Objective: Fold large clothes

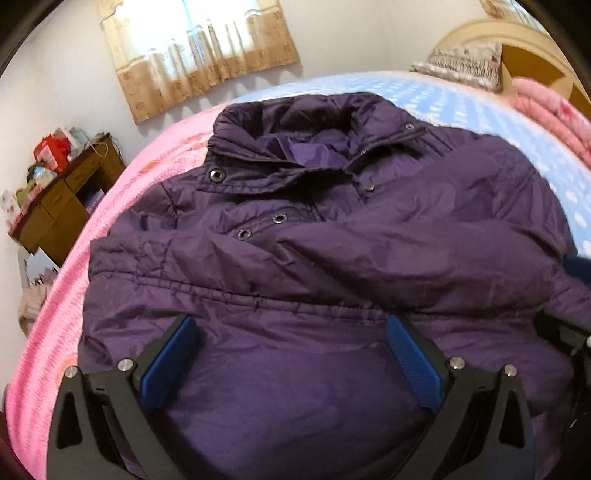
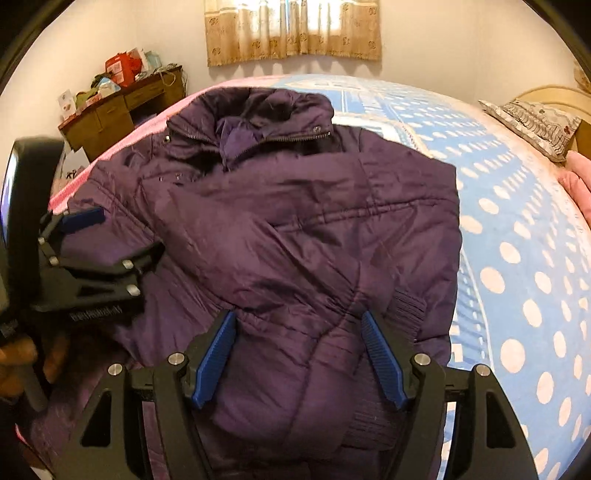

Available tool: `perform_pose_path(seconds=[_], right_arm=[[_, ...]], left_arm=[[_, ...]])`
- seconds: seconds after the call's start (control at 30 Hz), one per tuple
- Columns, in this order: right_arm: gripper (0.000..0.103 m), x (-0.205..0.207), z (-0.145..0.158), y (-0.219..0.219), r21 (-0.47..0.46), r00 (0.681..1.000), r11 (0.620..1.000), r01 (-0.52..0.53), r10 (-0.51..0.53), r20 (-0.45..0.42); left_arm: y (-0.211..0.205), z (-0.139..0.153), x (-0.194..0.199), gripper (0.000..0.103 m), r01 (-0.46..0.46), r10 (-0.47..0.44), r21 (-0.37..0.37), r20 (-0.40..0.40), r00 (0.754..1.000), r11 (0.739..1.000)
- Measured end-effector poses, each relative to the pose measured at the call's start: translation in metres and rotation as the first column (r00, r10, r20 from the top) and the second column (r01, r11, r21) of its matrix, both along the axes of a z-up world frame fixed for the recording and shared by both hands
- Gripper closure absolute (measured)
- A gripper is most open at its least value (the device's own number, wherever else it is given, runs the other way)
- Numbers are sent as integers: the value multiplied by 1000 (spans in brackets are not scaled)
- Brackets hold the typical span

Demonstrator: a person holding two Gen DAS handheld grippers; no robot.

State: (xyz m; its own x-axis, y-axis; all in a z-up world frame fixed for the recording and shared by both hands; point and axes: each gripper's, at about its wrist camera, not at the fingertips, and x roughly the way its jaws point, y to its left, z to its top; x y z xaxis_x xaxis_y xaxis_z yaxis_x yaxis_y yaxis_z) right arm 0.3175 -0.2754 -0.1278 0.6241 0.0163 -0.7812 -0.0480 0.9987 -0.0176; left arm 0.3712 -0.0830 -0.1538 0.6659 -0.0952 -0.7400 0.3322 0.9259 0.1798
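Lying front-up across the bed [image 2: 517,229]: a dark purple padded jacket [image 1: 332,240], collar toward the far wall, sleeves folded in over the chest. Hovering over the near hem, left tongs [image 1: 291,354], blue pads spread wide, nothing between them, not clearly touching the cloth. Just to the right, right tongs [image 2: 299,354], also well open, empty, poised above a ribbed cuff [image 2: 406,306]. Far left, a cluttered wooden counter [image 2: 122,107].

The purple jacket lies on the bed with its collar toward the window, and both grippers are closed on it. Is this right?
Not quite. The jacket does lie on the bed, collar toward the window, but both views show the left gripper and right gripper open above it.
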Motion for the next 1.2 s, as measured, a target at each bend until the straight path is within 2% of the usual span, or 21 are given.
perform_pose_path(seconds=[0.1,0.2,0.37,0.53,1.2], right_arm=[[32,1,-6,0,-13,1000,1000,-4,4,-3],[32,0,-10,4,-49,1000,999,0,0,8],[30,2,-12,4,-50,1000,999,6,-5,12],[27,4,-14,11,-101,1000,995,9,-8,11],[24,6,-16,12,-119,1000,993,20,-18,16]], left_arm=[[2,-2,0,0,-3,3,-12,-9,1000,1000],[-3,-3,-1,0,-8,8,9,5,1000,1000],[-6,-3,-4,0,-11,11,22,17,1000,1000],[-6,-3,-4,0,-12,12,17,16,1000,1000],[-6,-4,-4,0,-12,12,23,19,1000,1000]])
